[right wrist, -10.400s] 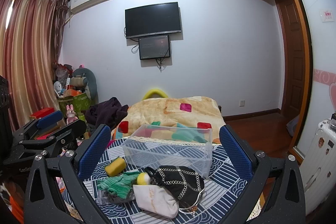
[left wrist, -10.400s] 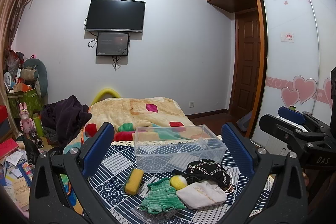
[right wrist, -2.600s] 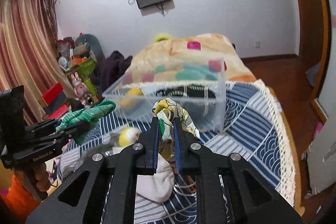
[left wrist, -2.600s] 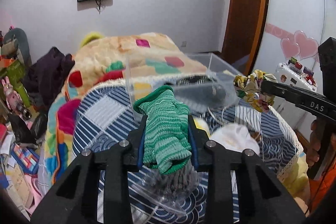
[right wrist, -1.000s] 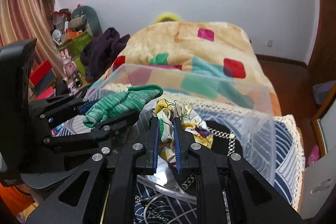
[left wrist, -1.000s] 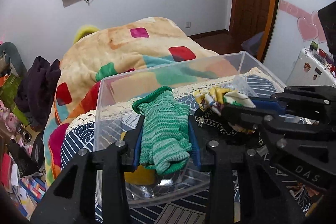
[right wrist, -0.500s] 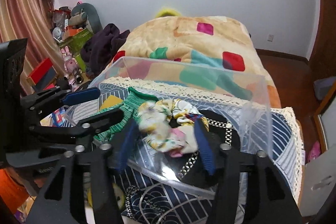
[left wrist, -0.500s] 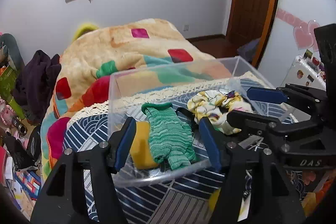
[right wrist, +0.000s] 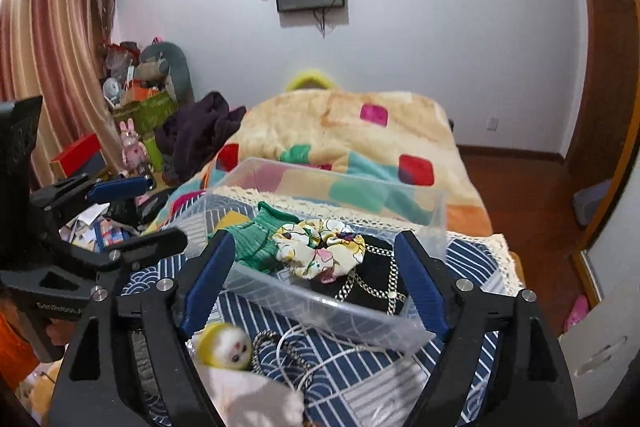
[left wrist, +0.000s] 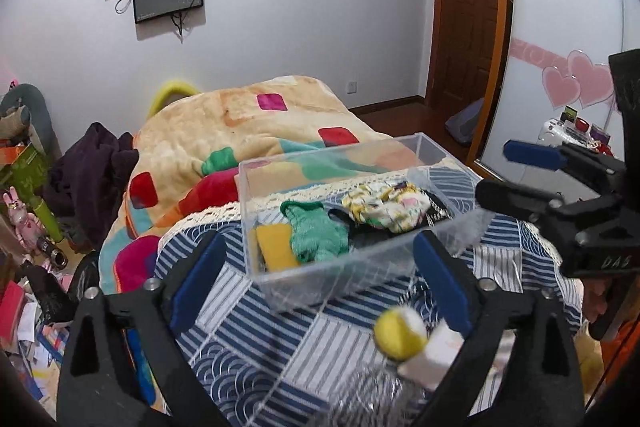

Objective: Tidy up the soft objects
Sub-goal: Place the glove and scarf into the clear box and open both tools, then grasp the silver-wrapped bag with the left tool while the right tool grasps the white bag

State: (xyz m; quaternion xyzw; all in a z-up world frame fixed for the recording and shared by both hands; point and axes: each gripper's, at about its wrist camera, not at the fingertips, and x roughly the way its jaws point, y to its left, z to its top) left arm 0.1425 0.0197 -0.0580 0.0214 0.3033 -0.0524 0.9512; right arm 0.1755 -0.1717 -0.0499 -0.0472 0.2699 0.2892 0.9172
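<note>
A clear plastic box (left wrist: 360,263) (right wrist: 344,303) stands on the blue patterned cloth. Inside lie a green knitted glove (left wrist: 316,231) (right wrist: 256,235), a yellow sponge (left wrist: 274,247), a floral scrunchie (left wrist: 384,205) (right wrist: 320,247) and a black chain bag (right wrist: 380,283). My left gripper (left wrist: 320,283) is open and empty, drawn back in front of the box. My right gripper (right wrist: 316,283) is open and empty just before the box. A yellow plush ball (left wrist: 400,333) (right wrist: 226,345) and a white cloth (left wrist: 430,357) (right wrist: 248,403) lie on the cloth near me.
A bed with a patchwork blanket (left wrist: 256,131) lies behind the box. Dark clothes (right wrist: 200,139) and clutter fill the floor on the left. A wooden door (left wrist: 468,7) and a wardrobe with hearts (left wrist: 572,87) stand on the right. A cord (right wrist: 320,355) lies on the cloth.
Both grippers have opened wider and drawn back from the box. The green glove and the floral scrunchie, held a second ago, now lie inside the box.
</note>
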